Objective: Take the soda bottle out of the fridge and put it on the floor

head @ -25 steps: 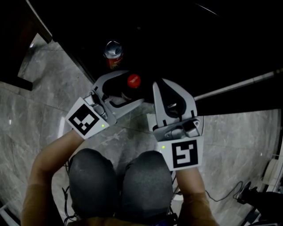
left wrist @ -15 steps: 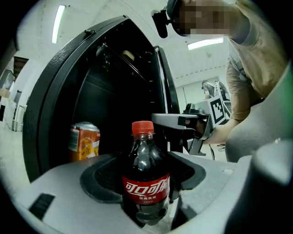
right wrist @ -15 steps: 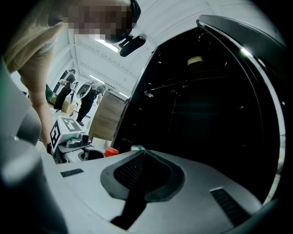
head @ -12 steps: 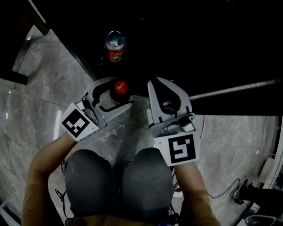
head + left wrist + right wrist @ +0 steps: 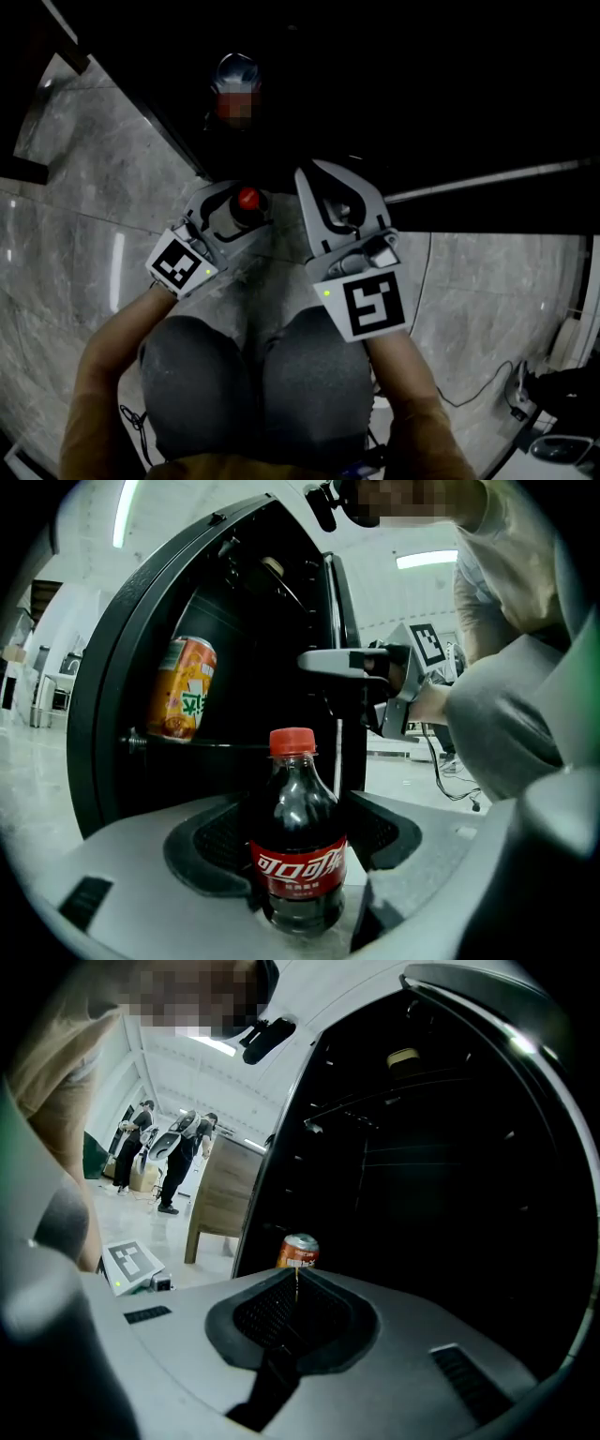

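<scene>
My left gripper (image 5: 240,210) is shut on the soda bottle (image 5: 247,199), a dark cola bottle with a red cap and red label (image 5: 298,855). In the head view the bottle stands upright between the jaws, just in front of the dark open fridge (image 5: 394,84) and over the grey floor (image 5: 103,187). Whether its base touches the floor is hidden. My right gripper (image 5: 315,176) hovers just right of the bottle with its jaws together and nothing in them (image 5: 296,1281). The left gripper view shows the right gripper (image 5: 323,660) behind the bottle.
An orange drink can (image 5: 298,1252) stands inside the fridge, also visible as the can (image 5: 180,700) and the can (image 5: 234,89). A metal rail (image 5: 487,176) runs along the fridge's right edge. The person's knees (image 5: 262,375) are close behind both grippers. Cables (image 5: 469,394) lie at right.
The left gripper has drawn the bottle back out of the fridge, toward the knees and a little left. The right gripper moved back alongside it, still shut.
</scene>
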Demonstrator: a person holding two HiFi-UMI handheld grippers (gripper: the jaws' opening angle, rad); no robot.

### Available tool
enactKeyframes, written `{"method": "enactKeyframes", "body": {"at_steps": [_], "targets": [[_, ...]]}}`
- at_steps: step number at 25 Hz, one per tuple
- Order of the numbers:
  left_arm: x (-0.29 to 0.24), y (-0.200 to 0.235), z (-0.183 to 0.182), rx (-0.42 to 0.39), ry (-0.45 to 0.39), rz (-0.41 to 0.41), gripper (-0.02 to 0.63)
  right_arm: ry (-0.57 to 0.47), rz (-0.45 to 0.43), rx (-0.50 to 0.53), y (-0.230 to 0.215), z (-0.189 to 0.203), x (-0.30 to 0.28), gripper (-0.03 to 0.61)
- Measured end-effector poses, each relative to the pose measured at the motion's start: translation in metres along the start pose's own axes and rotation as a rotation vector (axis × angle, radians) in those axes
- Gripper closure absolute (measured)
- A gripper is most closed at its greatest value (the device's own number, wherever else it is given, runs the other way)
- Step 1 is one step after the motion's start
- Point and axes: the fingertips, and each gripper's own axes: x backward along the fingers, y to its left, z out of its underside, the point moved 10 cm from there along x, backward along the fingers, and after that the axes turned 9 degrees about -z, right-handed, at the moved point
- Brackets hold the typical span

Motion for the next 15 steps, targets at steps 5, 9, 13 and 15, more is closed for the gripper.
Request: {"method": "enactKeyframes", "body": {"at_steps": [5,9,13,15], "targets": [[-0.006,0.001,0.029,0.038,0.032,-0.008,0.316,0.003,0.000,-0.010,0.005,0.002,-0.005,0.577],[-0.013,-0.002,0.043,0.018,0.040,-0.010,0.316,0.003,0.000,-0.015,0.008,0.001,-0.003,0.576],[-0.021,-0.006,0.054,0.025,0.054,-0.016,0.316,0.019,-0.002,-0.004,0.010,-0.002,0.001,0.577],[-0.026,-0.005,0.063,0.022,0.065,-0.015,0.316,0.038,-0.008,0.003,0.009,0.002,-0.001,0.577]]}}
